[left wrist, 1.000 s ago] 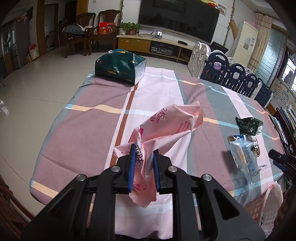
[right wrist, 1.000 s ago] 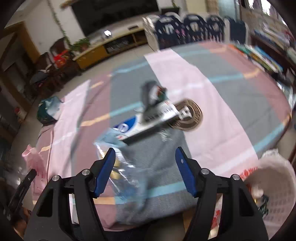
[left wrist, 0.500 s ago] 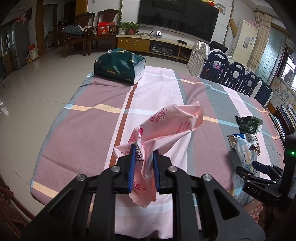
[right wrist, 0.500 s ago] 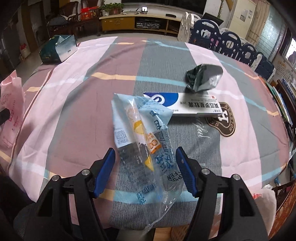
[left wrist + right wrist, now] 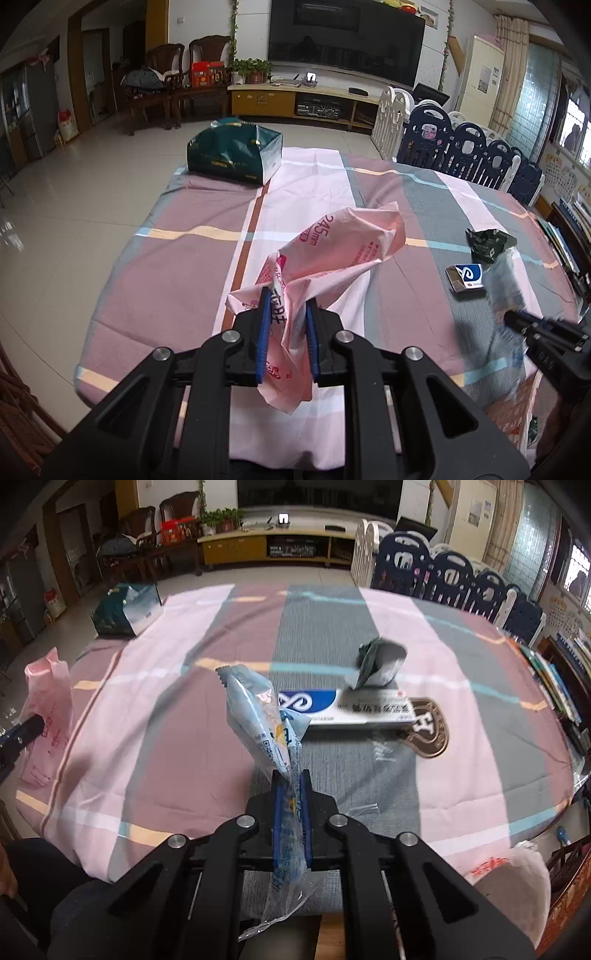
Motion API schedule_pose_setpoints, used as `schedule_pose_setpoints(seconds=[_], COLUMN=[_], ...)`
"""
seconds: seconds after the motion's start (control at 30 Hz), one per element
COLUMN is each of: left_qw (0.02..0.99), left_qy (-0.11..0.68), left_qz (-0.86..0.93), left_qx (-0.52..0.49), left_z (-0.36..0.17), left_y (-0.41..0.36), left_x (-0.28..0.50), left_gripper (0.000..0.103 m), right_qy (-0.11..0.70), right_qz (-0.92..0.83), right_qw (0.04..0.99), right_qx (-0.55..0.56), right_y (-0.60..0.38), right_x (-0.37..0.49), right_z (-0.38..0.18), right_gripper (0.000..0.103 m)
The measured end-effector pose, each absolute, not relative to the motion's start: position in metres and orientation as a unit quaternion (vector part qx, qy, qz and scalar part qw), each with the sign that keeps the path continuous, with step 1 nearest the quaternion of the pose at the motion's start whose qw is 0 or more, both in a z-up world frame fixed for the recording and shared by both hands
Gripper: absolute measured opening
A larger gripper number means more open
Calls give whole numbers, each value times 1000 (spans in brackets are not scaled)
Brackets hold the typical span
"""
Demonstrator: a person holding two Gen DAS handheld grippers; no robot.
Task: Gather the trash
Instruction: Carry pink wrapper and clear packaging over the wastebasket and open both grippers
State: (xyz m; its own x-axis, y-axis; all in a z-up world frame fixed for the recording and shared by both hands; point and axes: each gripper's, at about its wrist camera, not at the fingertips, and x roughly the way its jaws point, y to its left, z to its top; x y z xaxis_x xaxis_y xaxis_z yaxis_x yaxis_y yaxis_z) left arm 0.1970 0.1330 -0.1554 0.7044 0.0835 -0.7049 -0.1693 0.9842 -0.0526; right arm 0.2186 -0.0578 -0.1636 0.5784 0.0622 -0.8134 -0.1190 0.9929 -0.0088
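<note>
Striped tabletop (image 5: 461, 657), trash scattered. Right gripper (image 5: 291, 797): jaws just closed, now pinching blue snack wrapper (image 5: 258, 709), lifted clear (probably). Left gripper (image 5: 285, 317): jaws clamped on pink bag (image 5: 332, 251), unmoved. Next, presumably wrapper into bag. Toothpaste box (image 5: 354, 710) and crumpled packet (image 5: 380, 661) left.

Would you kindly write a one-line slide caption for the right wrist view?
Right hand-held gripper shut on a clear blue wrapper above the striped tablecloth; box and crumpled packet remain.

Matt striped cloth tablecloth (image 5: 461, 760), thin pink plastic bag (image 5: 332, 254), glossy clear plastic wrapper (image 5: 258, 716)
</note>
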Motion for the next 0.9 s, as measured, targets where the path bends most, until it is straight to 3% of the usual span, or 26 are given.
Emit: schedule_pose_setpoints(seconds=[0.43,0.9], left_qw=[944,949], left_qy=[327,295], left_qz=[12,-109], left_qx=[-30,7], left_z=[-83,-28], left_y=[77,-28], left_x=[151,85], left_gripper=[18,18], right_qy=[374,326], right_qz=[49,-4], right_qw=[926,943], right_qx=[5,70], right_y=[-87,-194], right_x=[165,61], right_z=[-75,-15], right_gripper=[10,10])
